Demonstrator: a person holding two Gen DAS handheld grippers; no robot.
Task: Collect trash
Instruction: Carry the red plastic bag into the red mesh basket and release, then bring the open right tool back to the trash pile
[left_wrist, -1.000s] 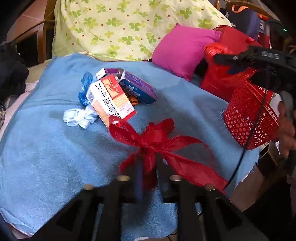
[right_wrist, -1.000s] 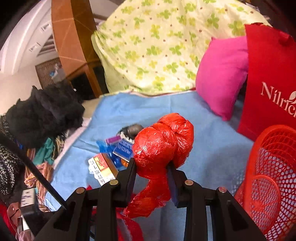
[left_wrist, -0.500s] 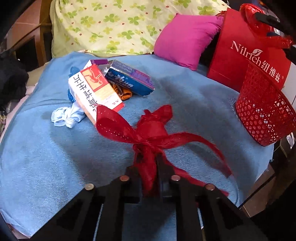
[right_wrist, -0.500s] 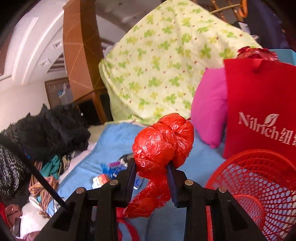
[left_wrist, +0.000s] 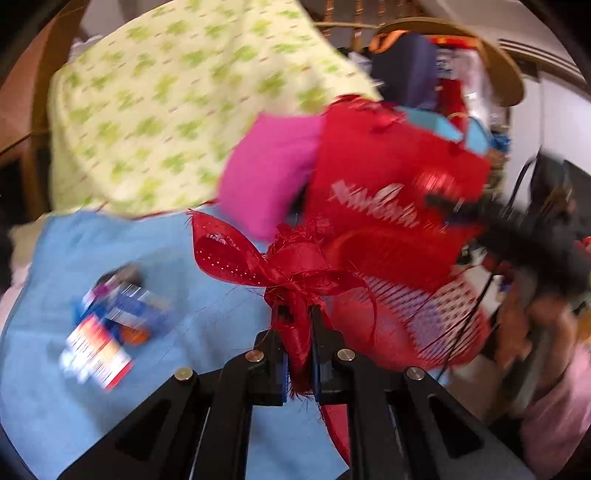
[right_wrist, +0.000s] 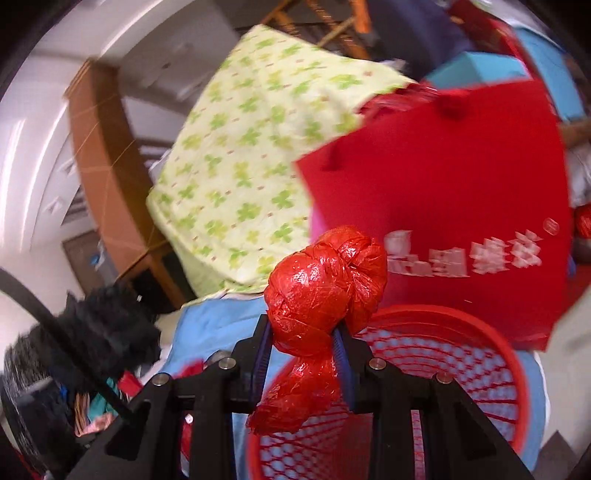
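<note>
My left gripper (left_wrist: 298, 317) is shut on a red ribbon bow (left_wrist: 291, 258) and holds it up off the blue blanket (left_wrist: 110, 243), in front of the red mesh basket (left_wrist: 436, 321). My right gripper (right_wrist: 303, 339) is shut on a knotted red plastic bag (right_wrist: 321, 284) and holds it over the near rim of the red mesh basket (right_wrist: 461, 354). Several cardboard boxes (left_wrist: 110, 325) lie blurred on the blanket at the left.
A red paper shopping bag (left_wrist: 391, 192) stands behind the basket, also in the right wrist view (right_wrist: 443, 206). A pink pillow (left_wrist: 269, 173) and a green-patterned quilt (left_wrist: 177, 99) lie at the back. Dark clothes (right_wrist: 92, 332) are piled at the left.
My left gripper has lifted the ribbon bow off the blanket and swung right toward the basket. My right gripper has carried the red plastic bag over the basket.
</note>
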